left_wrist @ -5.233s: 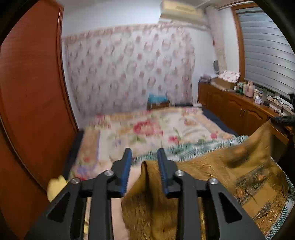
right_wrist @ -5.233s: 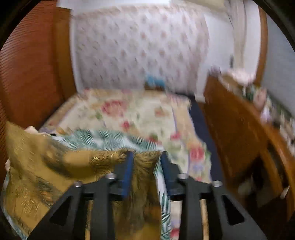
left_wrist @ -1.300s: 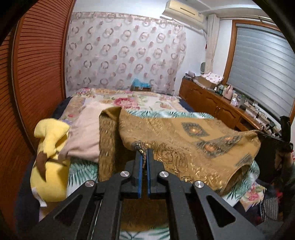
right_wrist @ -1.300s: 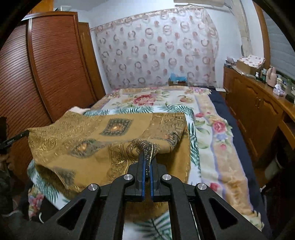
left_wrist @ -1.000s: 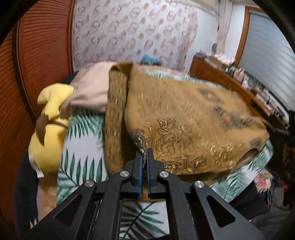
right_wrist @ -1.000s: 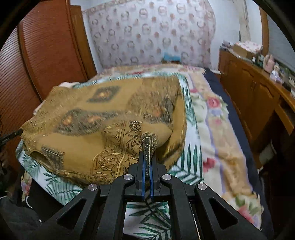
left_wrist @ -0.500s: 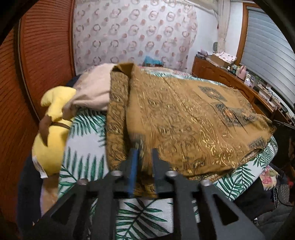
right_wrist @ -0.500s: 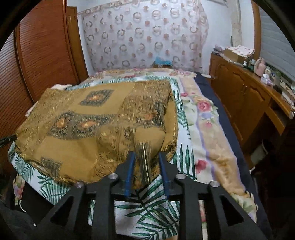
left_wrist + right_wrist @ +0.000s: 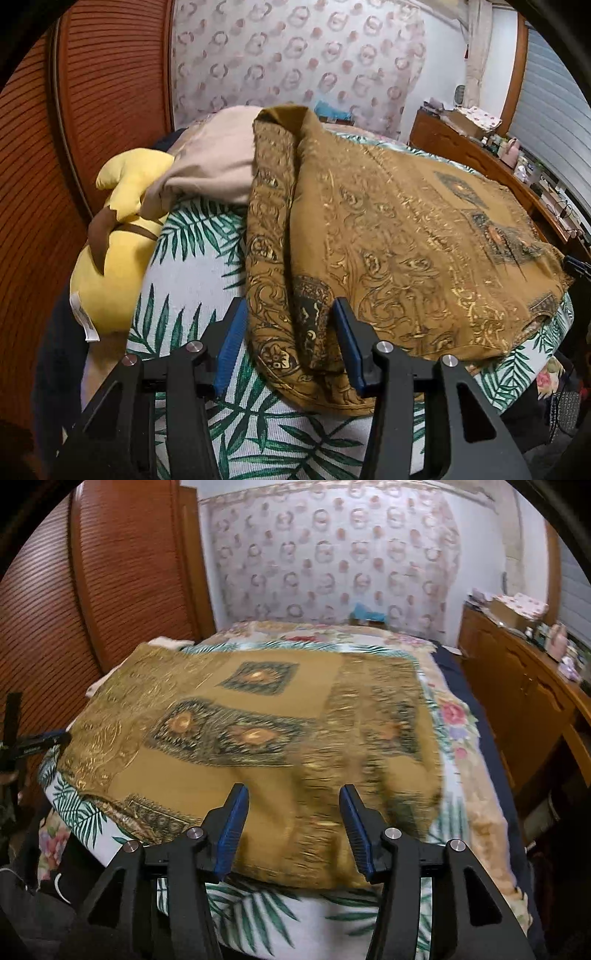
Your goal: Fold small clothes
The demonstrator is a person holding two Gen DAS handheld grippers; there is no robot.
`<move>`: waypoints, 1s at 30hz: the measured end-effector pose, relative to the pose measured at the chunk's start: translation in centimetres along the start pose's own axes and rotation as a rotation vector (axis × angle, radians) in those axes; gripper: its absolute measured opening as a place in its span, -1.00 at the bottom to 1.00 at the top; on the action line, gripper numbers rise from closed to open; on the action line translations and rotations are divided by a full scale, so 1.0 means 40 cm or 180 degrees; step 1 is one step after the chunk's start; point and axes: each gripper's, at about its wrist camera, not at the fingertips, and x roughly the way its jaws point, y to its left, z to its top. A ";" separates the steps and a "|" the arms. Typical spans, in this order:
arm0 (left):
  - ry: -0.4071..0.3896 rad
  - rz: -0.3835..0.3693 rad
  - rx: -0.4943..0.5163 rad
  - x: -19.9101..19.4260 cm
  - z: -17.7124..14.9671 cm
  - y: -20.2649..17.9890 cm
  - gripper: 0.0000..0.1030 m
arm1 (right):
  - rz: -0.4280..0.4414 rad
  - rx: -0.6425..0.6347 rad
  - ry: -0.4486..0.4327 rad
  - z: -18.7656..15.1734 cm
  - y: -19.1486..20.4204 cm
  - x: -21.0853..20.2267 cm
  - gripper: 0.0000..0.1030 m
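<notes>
setting: a bedroom, with a bed under a white sheet printed with green palm leaves.
garment: a mustard-brown patterned cloth, with gold swirls and dark diamond motifs, lies spread flat across the near end of the bed; in the right wrist view it covers most of the sheet's width.
garment edge: on its left side a long strip is folded over, making a thicker double layer that runs away from the camera.
left gripper: the left gripper has its jaws spread wide and grips nothing; the folded near corner of the cloth sits in the gap between the blue pads.
right gripper: the right gripper is also spread wide and released, poised just above the near hem of the cloth, which looks blurred there.
beside the garment: a yellow plush toy with a brown band lies at the left edge of the bed, and a beige cloth lies behind it, touching the brown cloth's far corner.
surroundings: a reddish slatted wardrobe on the left, a ring-patterned curtain behind the bed, a wooden cabinet on the right.
</notes>
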 end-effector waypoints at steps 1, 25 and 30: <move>0.0030 0.0003 -0.0003 0.008 -0.002 0.001 -0.05 | 0.0008 -0.0026 0.0017 0.002 0.006 0.015 0.03; -0.0037 -0.0231 -0.0100 0.009 -0.012 0.006 -0.34 | -0.0161 -0.0211 0.0034 -0.044 0.074 0.151 0.47; -0.0083 -0.0336 -0.0053 -0.001 -0.006 -0.016 -0.82 | -0.0166 -0.0212 0.0019 -0.056 0.076 0.147 0.48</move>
